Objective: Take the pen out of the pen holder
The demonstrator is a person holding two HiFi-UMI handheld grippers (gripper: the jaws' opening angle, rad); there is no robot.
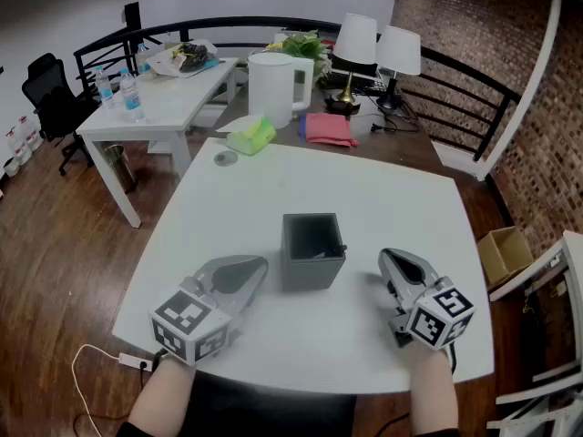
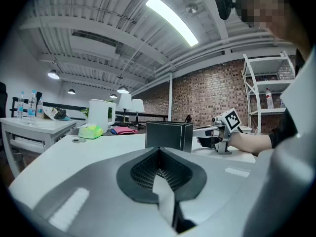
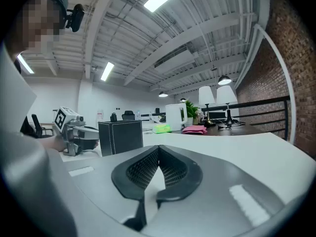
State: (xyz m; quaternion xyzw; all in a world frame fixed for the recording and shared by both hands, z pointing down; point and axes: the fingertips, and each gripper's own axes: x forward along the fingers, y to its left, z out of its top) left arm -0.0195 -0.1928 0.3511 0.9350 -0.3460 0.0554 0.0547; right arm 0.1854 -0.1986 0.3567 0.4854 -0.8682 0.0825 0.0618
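A dark grey square pen holder [image 1: 312, 248] stands in the middle of the white table [image 1: 255, 208]. A dark pen tip [image 2: 187, 118] pokes up at the holder's right rim; little of the pen shows inside the holder from above. My left gripper [image 1: 260, 265] lies low on the table just left of the holder, jaws together with nothing in them. My right gripper [image 1: 385, 257] rests a short way to the holder's right, also shut and empty. Each gripper view shows the holder [image 2: 169, 135] [image 3: 120, 136] ahead, with the other gripper beyond it.
At the far edge are a green cloth [image 1: 251, 137], a small round disc [image 1: 225, 158], a white kettle [image 1: 273, 87], a pink cloth [image 1: 326, 128] and two lamps [image 1: 357, 44]. A second white table [image 1: 155, 98] with bottles stands back left. A power strip [image 1: 135, 361] lies on the floor.
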